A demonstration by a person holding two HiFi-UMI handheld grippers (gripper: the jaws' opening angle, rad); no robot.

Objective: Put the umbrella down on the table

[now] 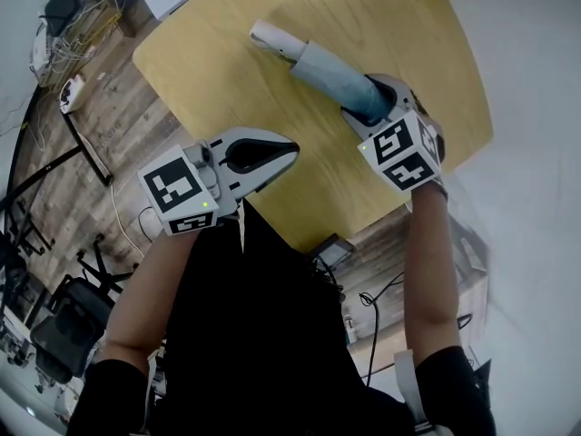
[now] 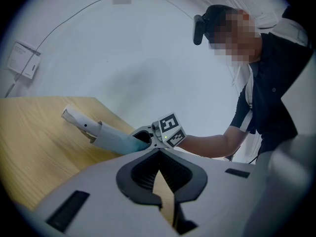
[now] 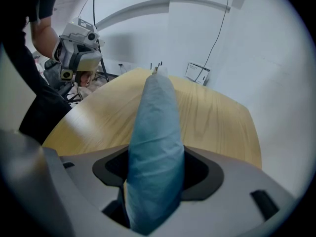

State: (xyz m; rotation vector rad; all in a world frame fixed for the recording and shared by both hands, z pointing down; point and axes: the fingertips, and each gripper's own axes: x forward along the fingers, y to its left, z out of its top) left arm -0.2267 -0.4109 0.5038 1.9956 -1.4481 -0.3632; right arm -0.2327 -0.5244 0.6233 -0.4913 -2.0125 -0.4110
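The right gripper [image 1: 372, 107] has its 2 fingers [image 3: 222, 191] clamped on the folded blue umbrella [image 1: 327, 73] near one end. The rest reaches out over the table [image 1: 227, 80], with the white handle [image 1: 272, 39] furthest from the person. Holding it by the end, low and nearly level, looks meant to let the whole length settle flat on the wood. No view shows for certain whether the handle already touches the table.

The left gripper [image 1: 281, 153] hangs at the near table edge, well apart from the umbrella. Its fingers [image 2: 98, 191] are together with nothing between them, so it seems to be simply keeping clear.

No brand or wording shows on the umbrella. The marker cubes [image 1: 404, 153] carry only black-and-white square patterns. A wall plate [image 3: 197, 73] beyond the table is too small to read.
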